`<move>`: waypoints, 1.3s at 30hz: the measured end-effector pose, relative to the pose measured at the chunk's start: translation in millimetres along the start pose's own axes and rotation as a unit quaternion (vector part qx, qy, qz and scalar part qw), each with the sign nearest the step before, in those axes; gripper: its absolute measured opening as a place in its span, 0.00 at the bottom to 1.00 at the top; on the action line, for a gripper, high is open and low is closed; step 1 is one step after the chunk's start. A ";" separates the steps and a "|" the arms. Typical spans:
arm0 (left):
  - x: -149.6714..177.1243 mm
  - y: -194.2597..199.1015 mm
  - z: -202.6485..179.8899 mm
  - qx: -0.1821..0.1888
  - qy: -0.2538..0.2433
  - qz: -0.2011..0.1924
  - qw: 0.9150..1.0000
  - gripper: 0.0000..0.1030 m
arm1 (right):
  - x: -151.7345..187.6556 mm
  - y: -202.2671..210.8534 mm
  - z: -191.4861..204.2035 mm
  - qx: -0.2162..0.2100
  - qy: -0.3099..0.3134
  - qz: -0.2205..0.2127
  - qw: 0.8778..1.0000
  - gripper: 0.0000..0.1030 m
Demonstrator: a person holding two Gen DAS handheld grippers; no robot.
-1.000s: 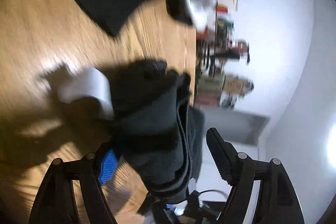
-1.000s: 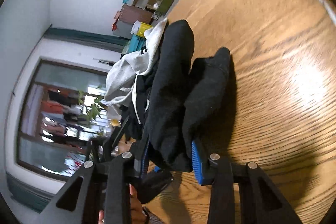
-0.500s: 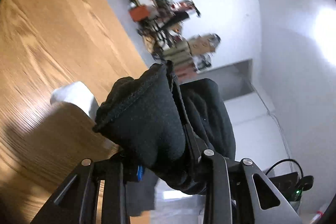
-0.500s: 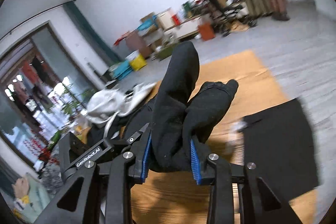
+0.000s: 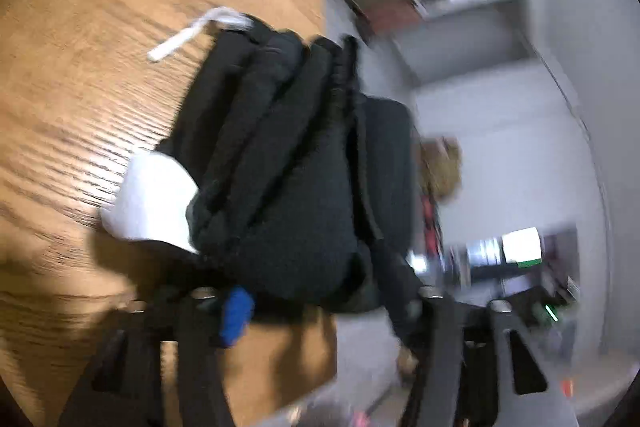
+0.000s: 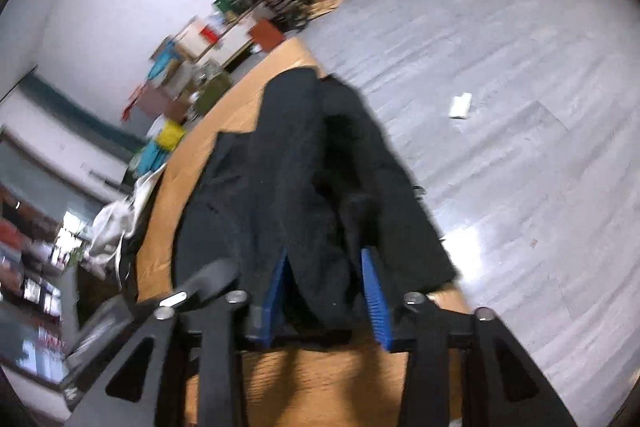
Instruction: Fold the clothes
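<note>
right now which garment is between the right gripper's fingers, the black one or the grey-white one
The black garment, bunched between the opening right gripper; the grey-white garment lies apart at the table edge.

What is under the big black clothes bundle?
Under the black clothes bundle you can see the wooden table and a white piece sticking out at its left side. Whatever lies beneath the bundle's middle is covered.

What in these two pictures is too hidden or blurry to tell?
- Left wrist view: the black garment covers the left gripper; its opening jaws' contact is unclear.
- Left wrist view: blur smears the white piece.
- Right wrist view: the grey-white clothes are small, partly cut off.
</note>
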State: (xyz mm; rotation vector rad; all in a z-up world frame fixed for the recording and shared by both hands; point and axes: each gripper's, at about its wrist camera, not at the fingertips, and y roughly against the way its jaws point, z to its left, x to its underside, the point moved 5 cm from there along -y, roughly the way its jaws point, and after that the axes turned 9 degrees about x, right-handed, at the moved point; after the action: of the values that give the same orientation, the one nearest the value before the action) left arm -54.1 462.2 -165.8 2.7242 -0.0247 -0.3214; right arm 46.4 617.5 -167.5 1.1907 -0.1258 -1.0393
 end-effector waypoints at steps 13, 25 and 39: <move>-40.7 17.2 -108.5 -0.128 -0.282 -0.017 0.951 0.12 | -51.9 30.0 72.8 0.073 0.134 -0.107 0.982 0.26; -26.2 -25.7 -29.6 -0.209 -0.258 -0.021 0.943 0.09 | -69.8 -58.6 55.1 0.107 0.098 -0.047 0.988 0.14; -5.7 85.1 -55.7 -0.120 -0.289 0.001 0.950 0.72 | 35.4 46.5 82.1 0.091 0.125 -0.124 0.980 0.43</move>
State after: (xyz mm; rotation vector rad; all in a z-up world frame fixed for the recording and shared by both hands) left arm -44.6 405.5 -81.8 2.3006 -0.1390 -1.0372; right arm 46.4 534.5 -110.4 1.5219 0.1312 -1.1015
